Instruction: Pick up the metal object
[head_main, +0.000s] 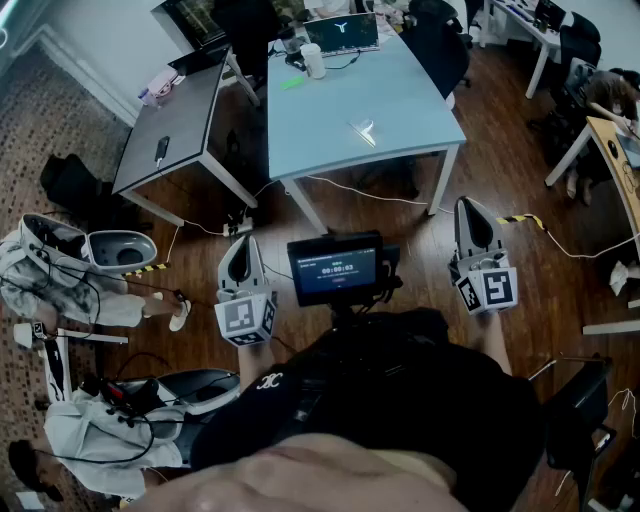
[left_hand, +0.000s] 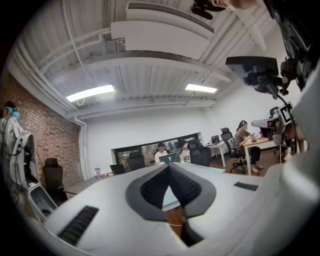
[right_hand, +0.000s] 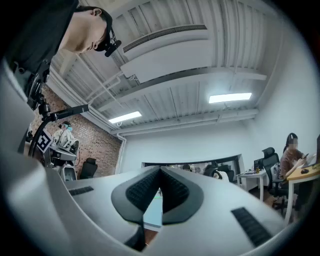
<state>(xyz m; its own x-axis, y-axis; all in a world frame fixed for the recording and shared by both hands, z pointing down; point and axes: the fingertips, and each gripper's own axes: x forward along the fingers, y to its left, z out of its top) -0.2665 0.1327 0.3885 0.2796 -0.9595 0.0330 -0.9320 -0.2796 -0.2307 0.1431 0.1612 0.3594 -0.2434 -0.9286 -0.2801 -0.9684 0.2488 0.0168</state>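
Note:
In the head view a small shiny metal object (head_main: 363, 131) lies on the light-blue table (head_main: 400, 110), toward its near right part. Both grippers hang well short of the table, over the wooden floor, and point toward it. My left gripper (head_main: 240, 245) has its fingertips together with nothing between them. My right gripper (head_main: 469, 206) is shut too and holds nothing. In the left gripper view the dark pads (left_hand: 185, 187) meet at the tip. The right gripper view shows its pads (right_hand: 172, 192) closed the same way, with a strip of the blue table (right_hand: 152, 212) showing below them.
A laptop (head_main: 342, 32) and a white cup (head_main: 313, 60) stand at the blue table's far end, with a black chair (head_main: 440, 45) beside it. A grey table (head_main: 170, 130) is at the left. White machines (head_main: 60, 270) and cables (head_main: 380, 195) lie on the floor. A small screen (head_main: 335, 268) sits between the grippers.

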